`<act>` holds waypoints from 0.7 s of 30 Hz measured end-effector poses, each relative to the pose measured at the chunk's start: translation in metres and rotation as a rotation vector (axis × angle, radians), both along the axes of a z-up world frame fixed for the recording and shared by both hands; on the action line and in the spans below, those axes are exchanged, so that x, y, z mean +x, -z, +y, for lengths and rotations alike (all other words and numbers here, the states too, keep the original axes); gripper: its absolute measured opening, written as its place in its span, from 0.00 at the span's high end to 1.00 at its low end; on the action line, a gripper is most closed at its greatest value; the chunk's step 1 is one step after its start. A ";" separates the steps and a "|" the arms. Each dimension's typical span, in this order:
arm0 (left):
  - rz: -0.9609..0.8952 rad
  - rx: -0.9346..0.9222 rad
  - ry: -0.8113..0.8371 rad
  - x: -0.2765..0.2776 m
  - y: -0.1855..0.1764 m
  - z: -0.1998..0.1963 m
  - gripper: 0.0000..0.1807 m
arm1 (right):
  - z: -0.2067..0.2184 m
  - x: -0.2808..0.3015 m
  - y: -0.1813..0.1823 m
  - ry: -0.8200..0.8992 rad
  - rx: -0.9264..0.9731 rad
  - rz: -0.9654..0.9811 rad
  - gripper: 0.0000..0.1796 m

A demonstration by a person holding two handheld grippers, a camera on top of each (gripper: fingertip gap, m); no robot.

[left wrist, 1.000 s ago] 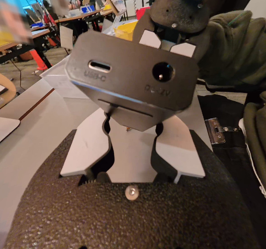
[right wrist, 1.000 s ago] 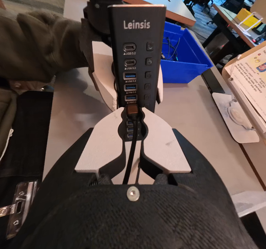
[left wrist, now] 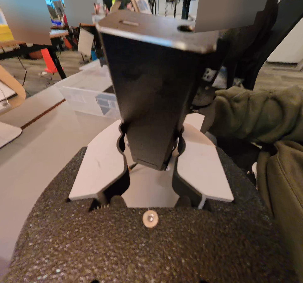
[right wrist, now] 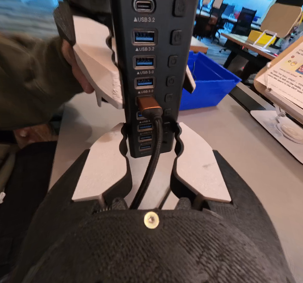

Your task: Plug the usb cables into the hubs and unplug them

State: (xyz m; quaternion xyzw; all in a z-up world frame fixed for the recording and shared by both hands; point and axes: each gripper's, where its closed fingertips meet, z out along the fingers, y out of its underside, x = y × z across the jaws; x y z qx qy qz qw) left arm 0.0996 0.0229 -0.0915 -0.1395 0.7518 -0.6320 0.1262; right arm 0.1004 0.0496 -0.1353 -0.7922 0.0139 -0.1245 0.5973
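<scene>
Copper plug [right wrist: 148, 104] sits in a mid-row port of the hub [right wrist: 157, 65], held aloft over the desk's near edge by the clenched left gripper [left wrist: 151, 140]. Right gripper [right wrist: 150, 137] straddles it, released; unplugging remains.

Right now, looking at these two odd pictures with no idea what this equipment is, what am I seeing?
There is no robot here. A person holds a two-finger hand tool in each hand, and each tool has a camera looking along its fingers.

One picture comes from the left gripper, which clamps a black USB hub upright by its sides, seen from its plain back.

The other comes from the right gripper, facing the hub's ports. Its fingers are spread on either side of the hub's lower end. A copper-coloured plug sits in one port, and its braided cable hangs between those fingers.

Below is a grey table with a blue bin on it.
</scene>
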 end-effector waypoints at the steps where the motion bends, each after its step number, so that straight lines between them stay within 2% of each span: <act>1: -0.033 -0.036 0.028 -0.004 -0.005 -0.001 0.66 | 0.002 -0.005 -0.005 -0.029 0.045 0.023 0.68; 3: -0.088 -0.086 0.099 -0.015 -0.011 -0.002 0.67 | 0.004 -0.013 -0.011 -0.072 0.103 0.018 0.68; 6: -0.065 -0.073 0.166 -0.022 -0.005 -0.002 0.65 | 0.005 -0.018 -0.010 -0.070 0.056 -0.030 0.68; 16: -0.056 -0.127 0.213 -0.022 -0.001 0.000 0.67 | -0.001 -0.019 -0.020 -0.079 0.081 -0.011 0.69; 21: -0.102 -0.071 0.197 -0.021 0.005 -0.004 0.67 | -0.004 -0.018 -0.014 -0.078 0.034 -0.017 0.68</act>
